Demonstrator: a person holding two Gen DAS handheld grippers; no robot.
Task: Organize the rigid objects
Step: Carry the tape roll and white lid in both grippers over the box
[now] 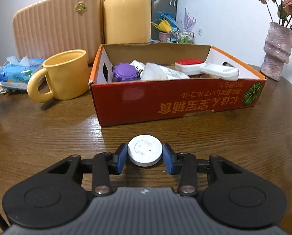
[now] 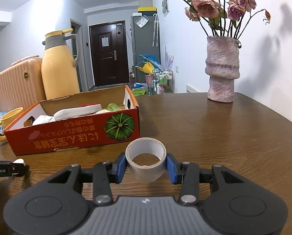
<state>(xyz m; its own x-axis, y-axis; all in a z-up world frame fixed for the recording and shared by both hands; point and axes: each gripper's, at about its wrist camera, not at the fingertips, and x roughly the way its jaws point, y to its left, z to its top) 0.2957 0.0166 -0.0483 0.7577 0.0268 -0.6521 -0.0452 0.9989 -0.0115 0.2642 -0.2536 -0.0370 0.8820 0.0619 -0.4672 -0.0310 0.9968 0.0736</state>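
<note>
My left gripper (image 1: pixel 145 156) is shut on a white round disc (image 1: pixel 145 152), just above the wooden table and in front of the red cardboard box (image 1: pixel 177 99). The box holds a purple lid (image 1: pixel 124 74), a white bottle (image 1: pixel 161 73) and a white brush with red bristles (image 1: pixel 206 67). My right gripper (image 2: pixel 146 166) is shut on a grey roll of tape (image 2: pixel 146 163), to the right of the box's front (image 2: pixel 73 135). The left gripper and its disc (image 2: pixel 18 161) show at the left edge of the right wrist view.
A yellow mug (image 1: pixel 65 78), a tissue pack (image 1: pixel 18 74), a peach case (image 1: pixel 56 25) and a yellow thermos jug (image 1: pixel 127 13) stand left of and behind the box. A pink vase with dried roses (image 2: pixel 222 68) stands at the back right of the table (image 2: pixel 234 146).
</note>
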